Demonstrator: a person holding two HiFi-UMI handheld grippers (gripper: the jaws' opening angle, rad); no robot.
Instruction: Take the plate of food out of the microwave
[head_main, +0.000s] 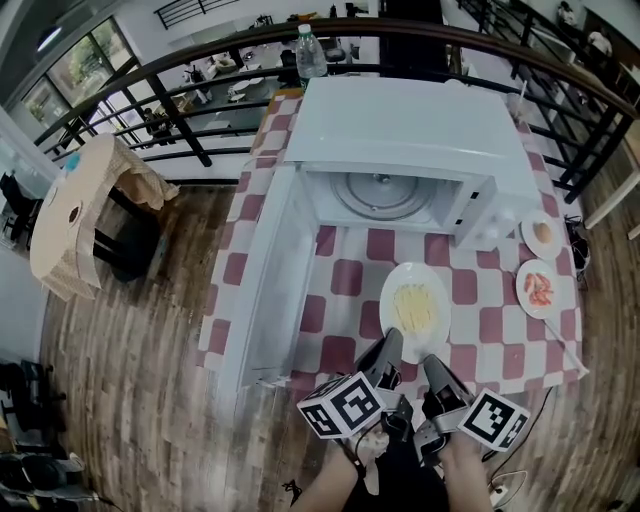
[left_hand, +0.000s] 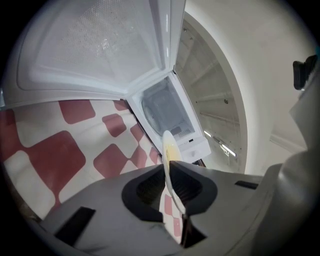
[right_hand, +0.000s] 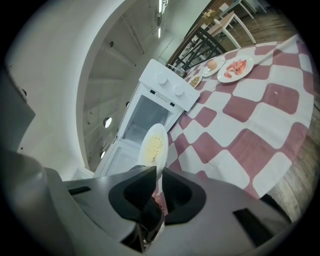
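A white plate (head_main: 415, 308) with pale yellow food is outside the white microwave (head_main: 400, 125), over the checked tablecloth in front of its mouth. My left gripper (head_main: 390, 352) is shut on the plate's near left rim, and my right gripper (head_main: 433, 366) is shut on its near right rim. In the left gripper view the plate (left_hand: 168, 150) stands edge-on, pinched between the left gripper (left_hand: 169, 176) pads. In the right gripper view the plate (right_hand: 153, 144) is likewise clamped by the right gripper (right_hand: 159, 176). The microwave door (head_main: 268, 290) hangs wide open to the left; the glass turntable (head_main: 380, 195) inside is bare.
Two small plates of food (head_main: 541, 235) (head_main: 539, 289) sit at the table's right edge. A water bottle (head_main: 310, 52) stands behind the microwave. A dark railing (head_main: 180, 110) runs behind the table, and a cardboard-covered stand (head_main: 80, 215) is on the wooden floor to the left.
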